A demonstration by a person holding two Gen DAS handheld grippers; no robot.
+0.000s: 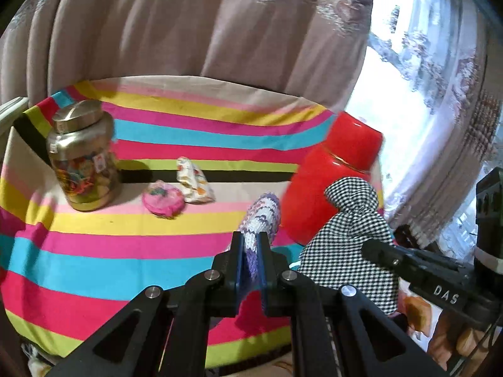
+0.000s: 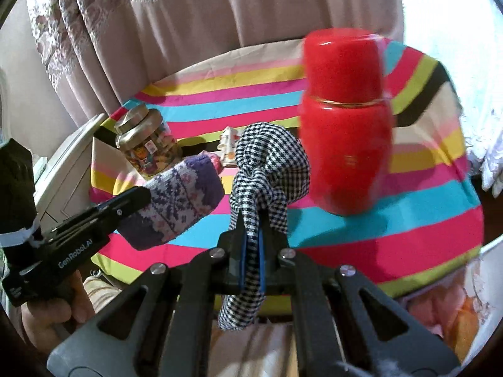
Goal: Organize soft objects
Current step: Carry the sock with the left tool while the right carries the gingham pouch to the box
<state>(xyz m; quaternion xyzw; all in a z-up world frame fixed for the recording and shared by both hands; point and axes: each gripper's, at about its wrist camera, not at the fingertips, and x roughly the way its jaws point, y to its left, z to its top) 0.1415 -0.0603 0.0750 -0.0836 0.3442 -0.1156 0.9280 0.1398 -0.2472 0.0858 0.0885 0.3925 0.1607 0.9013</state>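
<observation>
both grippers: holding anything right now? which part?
Yes. The left gripper is shut on the purple knit sock, pinched at one end. The right gripper is shut on the checked cloth, pinched mid-length with both ends hanging free.

A tall glossy red jar with a domed lid [image 2: 345, 119] stands upright on the cloth of bright multicoloured stripes [image 1: 94, 251] covering the table. Well apart from it, near the opposite edge, stands a clear jar with a brass-coloured metal lid [image 1: 83, 157] (colourful small items inside). Behind hang pleated beige curtains [image 1: 188, 25].
</observation>
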